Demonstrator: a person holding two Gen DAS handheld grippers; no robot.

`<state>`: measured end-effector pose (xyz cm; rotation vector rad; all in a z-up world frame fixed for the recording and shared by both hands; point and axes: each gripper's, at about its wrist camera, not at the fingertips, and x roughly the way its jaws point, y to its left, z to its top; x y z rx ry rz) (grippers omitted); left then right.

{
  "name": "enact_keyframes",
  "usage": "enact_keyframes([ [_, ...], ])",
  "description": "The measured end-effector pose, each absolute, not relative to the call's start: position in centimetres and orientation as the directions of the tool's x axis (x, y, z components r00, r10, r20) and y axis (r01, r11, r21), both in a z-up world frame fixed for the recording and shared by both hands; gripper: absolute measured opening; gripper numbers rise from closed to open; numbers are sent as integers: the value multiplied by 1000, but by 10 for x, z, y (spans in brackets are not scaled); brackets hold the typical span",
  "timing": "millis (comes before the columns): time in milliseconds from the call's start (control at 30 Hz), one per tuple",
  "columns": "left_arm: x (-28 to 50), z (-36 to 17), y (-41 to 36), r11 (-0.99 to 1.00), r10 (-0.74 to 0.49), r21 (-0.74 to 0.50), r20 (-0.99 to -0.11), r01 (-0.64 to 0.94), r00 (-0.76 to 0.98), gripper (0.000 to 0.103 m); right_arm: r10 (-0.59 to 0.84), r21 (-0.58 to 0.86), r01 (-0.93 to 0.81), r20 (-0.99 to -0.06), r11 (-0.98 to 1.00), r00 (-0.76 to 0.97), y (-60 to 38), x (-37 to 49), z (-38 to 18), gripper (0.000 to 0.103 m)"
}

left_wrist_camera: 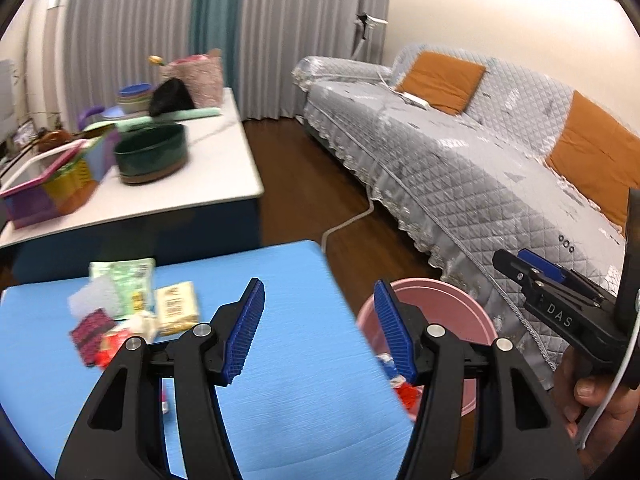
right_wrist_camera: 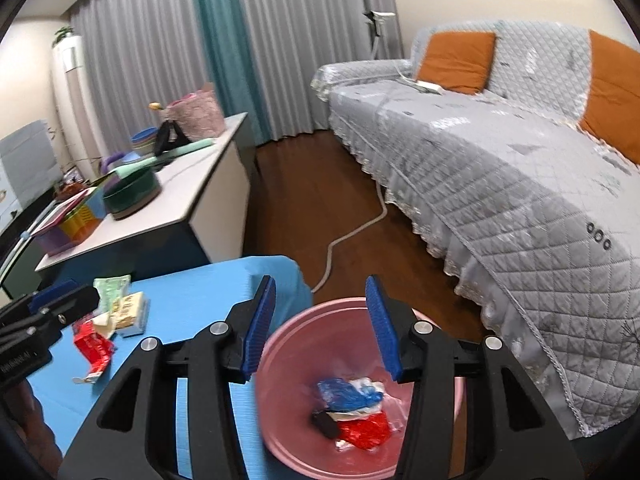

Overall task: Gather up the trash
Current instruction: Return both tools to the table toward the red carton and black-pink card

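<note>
The right hand-held gripper (right_wrist_camera: 322, 326) hung over the pink bin (right_wrist_camera: 280, 344), jaws apart w/ nothing between them. Inside the bin lay trash already: a blue wrapper (right_wrist_camera: 344, 392), a red wrapper (right_wrist_camera: 366, 432) & a small black bit (right_wrist_camera: 326, 424). So one drop looked just done.

The left hand-held gripper (left_wrist_camera: 320, 326) was let go too, empty, over the near right part of the blue counter (left_wrist_camera: 280, 400). More trash sat on the counter's far left: a green packet (left_wrist_camera: 128, 280), a yellow pack (left_wrist_camera: 176, 308), a pink-black wrapper (left_wrist_camera: 90, 332) & a red wrapper (left_wrist_camera: 112, 344), all close together, some touching. Well apart from both grippers.

Step in hand, I think: go back for the next piece. Next move needs a reach left to the pile, jaws wide, then pinch one wrapper only, then carry it right to the bin beside the counter.
</note>
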<state>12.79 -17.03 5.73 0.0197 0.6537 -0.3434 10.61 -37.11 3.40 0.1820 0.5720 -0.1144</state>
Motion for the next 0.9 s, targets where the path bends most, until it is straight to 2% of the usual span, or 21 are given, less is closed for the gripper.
enact_keyframes([
  [400, 112, 86, -43, 985, -168, -65, -553, 159, 816, 57, 95, 143, -24, -513, 989, 853, -269, 113, 42, 48],
  [767, 113, 94, 66, 995, -46, -96, -533, -7, 845, 57, 193, 103, -163, -533, 981, 824, -184, 125, 29, 48],
  [900, 113, 74, 86, 992, -26, -115, -546, -44, 837, 57, 223, 89, -208, -538, 974, 813, -157, 129, 19, 55],
])
